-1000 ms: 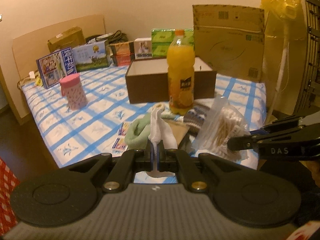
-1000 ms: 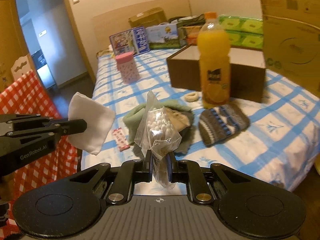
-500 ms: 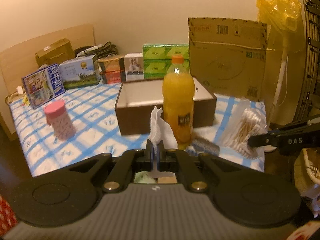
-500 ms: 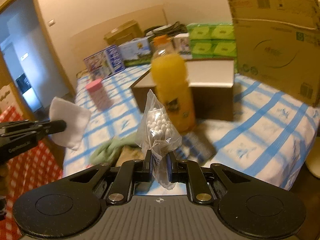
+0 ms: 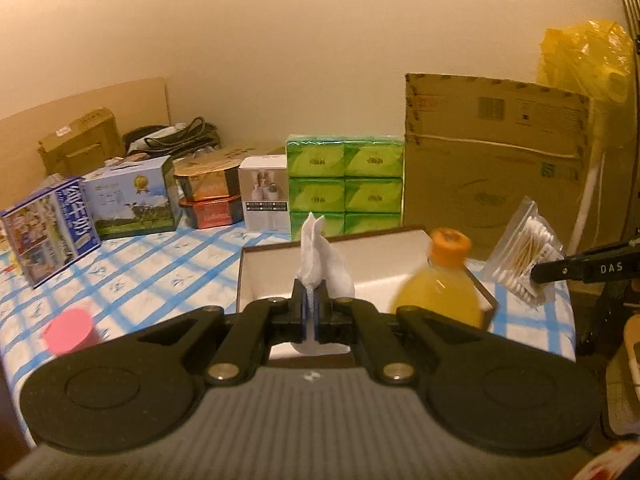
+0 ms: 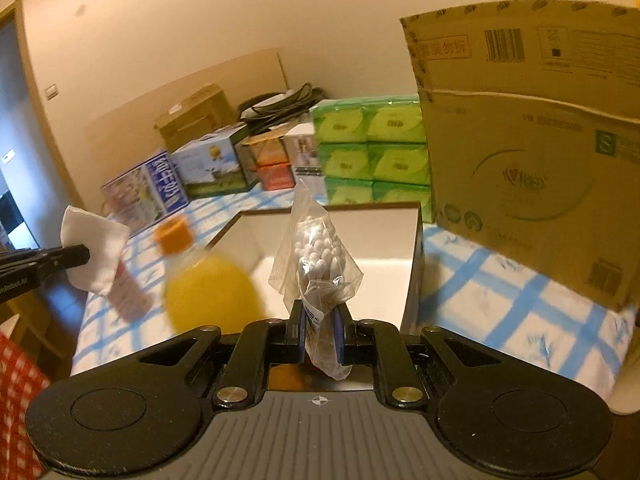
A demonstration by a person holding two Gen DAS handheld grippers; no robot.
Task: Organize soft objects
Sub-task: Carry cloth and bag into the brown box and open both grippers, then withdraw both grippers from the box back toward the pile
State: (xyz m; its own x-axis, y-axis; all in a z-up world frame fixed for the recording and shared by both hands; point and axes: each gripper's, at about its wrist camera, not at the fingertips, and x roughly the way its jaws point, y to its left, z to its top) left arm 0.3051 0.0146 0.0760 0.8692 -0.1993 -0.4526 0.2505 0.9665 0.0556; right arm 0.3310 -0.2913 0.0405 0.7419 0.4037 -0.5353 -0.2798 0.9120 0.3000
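My left gripper [image 5: 311,294] is shut on a white folded cloth [image 5: 320,256], held up in front of the open brown box [image 5: 404,236]. The same cloth [image 6: 96,252] shows at the left of the right wrist view. My right gripper [image 6: 320,322] is shut on a clear bag of cotton swabs [image 6: 316,256], also above the near side of the box [image 6: 332,216]. That bag [image 5: 524,254] hangs at the right of the left wrist view. The box's white inside looks empty where it shows.
An orange juice bottle [image 5: 444,280] stands at the box's near wall, a pink cup [image 5: 68,328] to the left. Green tissue packs [image 5: 344,180], printed boxes [image 5: 132,196] and a big carton [image 5: 492,164] line the far side of the blue-checked bed [image 5: 160,256].
Both grippers have travelled forward and a little up over the bed, from above the pile of soft things to the brown box, each keeping its load.
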